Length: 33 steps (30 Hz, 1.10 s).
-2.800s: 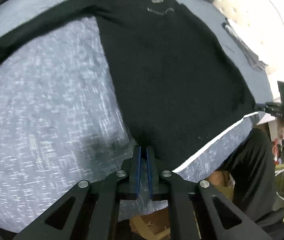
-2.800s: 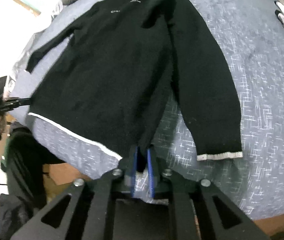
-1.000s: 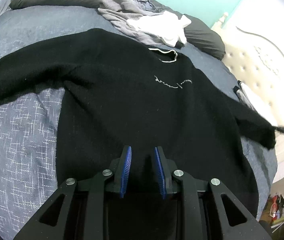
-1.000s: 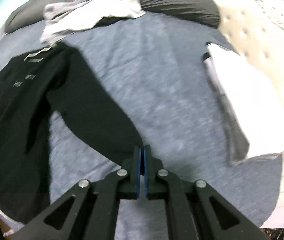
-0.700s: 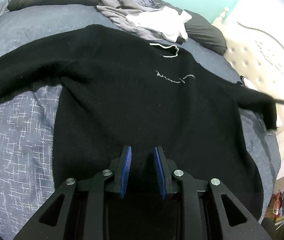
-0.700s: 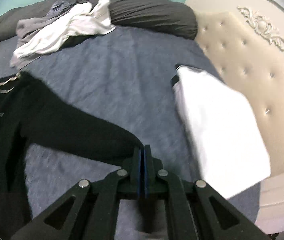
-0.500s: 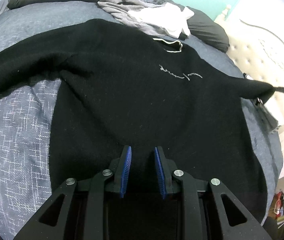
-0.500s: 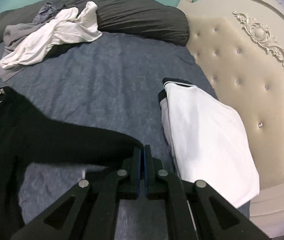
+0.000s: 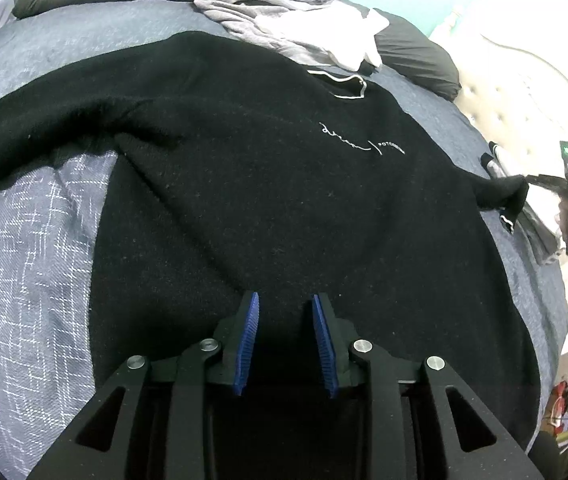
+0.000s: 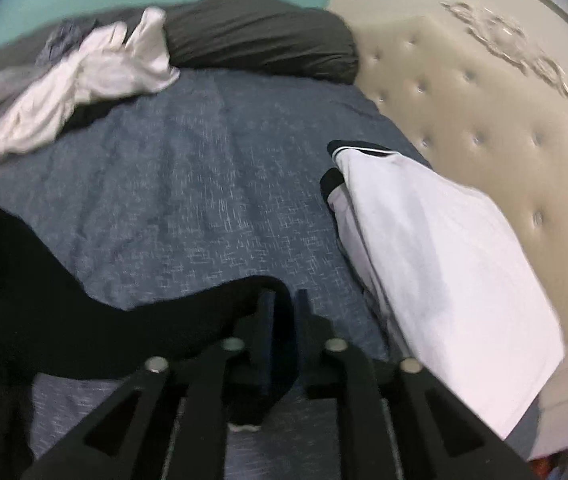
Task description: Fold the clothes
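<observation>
We have the black sweater [image 9: 291, 208] spread chest-up across the middle of the bed [image 9: 24, 240], its collar toward the pillows and its hem at the near edge under our left gripper [image 9: 285, 336]. A second ago our right gripper [image 10: 284, 332] was clamped on the end of the right sleeve [image 10: 132, 332] and carrying it out toward the headboard [image 10: 463, 112] side. Now its jaws are opening: the cuff still hangs between them, but the pads are no longer pinching it, so the sleeve is being let go. It lies stretched away from the body, its end just beside the folded white garment [image 10: 435, 264]. The left gripper's jaws are parted a little wider than before, above the lower front, gripping nothing. We judge the sweater is now laid flat with both sleeves out, ready for the first fold.
</observation>
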Each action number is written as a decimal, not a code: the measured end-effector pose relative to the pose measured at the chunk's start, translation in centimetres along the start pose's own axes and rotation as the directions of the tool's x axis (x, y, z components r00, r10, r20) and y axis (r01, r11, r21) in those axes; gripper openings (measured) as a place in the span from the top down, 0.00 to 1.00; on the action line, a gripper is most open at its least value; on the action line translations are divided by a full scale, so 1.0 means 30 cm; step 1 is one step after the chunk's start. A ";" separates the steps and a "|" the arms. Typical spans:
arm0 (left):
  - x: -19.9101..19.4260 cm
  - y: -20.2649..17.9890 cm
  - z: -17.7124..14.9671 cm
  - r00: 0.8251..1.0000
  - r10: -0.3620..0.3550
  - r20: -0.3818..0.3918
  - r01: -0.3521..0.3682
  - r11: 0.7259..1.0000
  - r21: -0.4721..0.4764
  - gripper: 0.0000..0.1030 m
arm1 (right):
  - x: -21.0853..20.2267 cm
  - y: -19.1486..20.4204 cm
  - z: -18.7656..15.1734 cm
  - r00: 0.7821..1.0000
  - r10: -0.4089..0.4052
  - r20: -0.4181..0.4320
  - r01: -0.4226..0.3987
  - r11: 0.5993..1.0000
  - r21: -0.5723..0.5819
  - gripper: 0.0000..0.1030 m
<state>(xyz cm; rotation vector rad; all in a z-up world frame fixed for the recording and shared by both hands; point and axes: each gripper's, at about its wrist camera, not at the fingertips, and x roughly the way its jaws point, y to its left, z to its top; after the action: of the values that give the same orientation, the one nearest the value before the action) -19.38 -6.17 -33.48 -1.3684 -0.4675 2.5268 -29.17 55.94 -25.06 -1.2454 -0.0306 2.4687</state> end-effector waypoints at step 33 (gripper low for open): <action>0.007 -0.020 -0.008 1.000 0.002 -0.014 -0.002 1.000 0.020 0.62 | 0.143 0.527 -0.098 0.857 0.512 -0.056 -0.501 0.854 0.141 0.98</action>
<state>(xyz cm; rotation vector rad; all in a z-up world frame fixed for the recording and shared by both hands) -19.28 -5.50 -33.53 -1.3791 -0.4372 2.5145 -34.22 42.28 -33.09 -1.4585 0.5357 2.7843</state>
